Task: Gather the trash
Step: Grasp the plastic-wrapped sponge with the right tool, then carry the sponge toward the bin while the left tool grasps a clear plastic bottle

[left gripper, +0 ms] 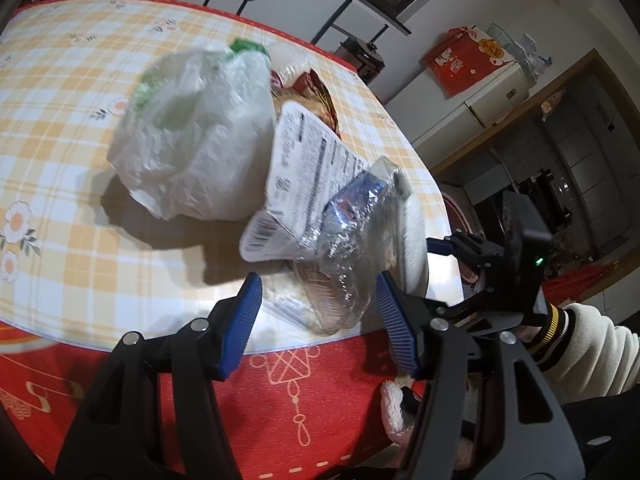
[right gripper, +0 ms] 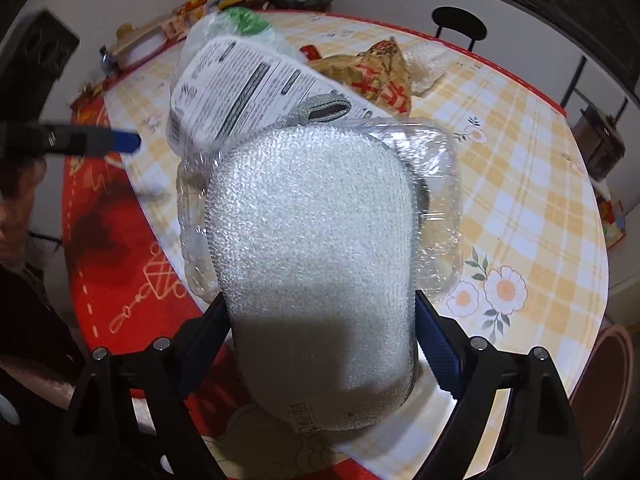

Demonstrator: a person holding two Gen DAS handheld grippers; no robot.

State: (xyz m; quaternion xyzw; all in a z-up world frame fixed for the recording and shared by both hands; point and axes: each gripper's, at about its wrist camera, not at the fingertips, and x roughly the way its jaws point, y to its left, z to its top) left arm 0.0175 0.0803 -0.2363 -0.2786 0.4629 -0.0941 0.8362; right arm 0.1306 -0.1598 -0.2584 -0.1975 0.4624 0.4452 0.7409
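A blister pack (right gripper: 312,248), made of a white foam pad under clear plastic with a printed backing card (right gripper: 244,84), is tilted up over the table's near edge. My right gripper (right gripper: 320,344) is shut on it, with a blue pad against each side of the foam. In the left wrist view the same pack (left gripper: 332,264) hangs between the fingers of my left gripper (left gripper: 320,320). That gripper is open and its pads stand clear of the plastic. One right fingertip (left gripper: 436,246) shows behind the foam. A white plastic bag with green print (left gripper: 192,140) lies just behind.
The table (left gripper: 60,100) has a yellow check cloth with a red hanging border (left gripper: 300,392). A brown and red snack wrapper (right gripper: 380,72) and bubble wrap (right gripper: 428,60) lie past the pack. A black chair (right gripper: 460,24) stands at the far side. A cream sleeve (left gripper: 592,340) is on the right.
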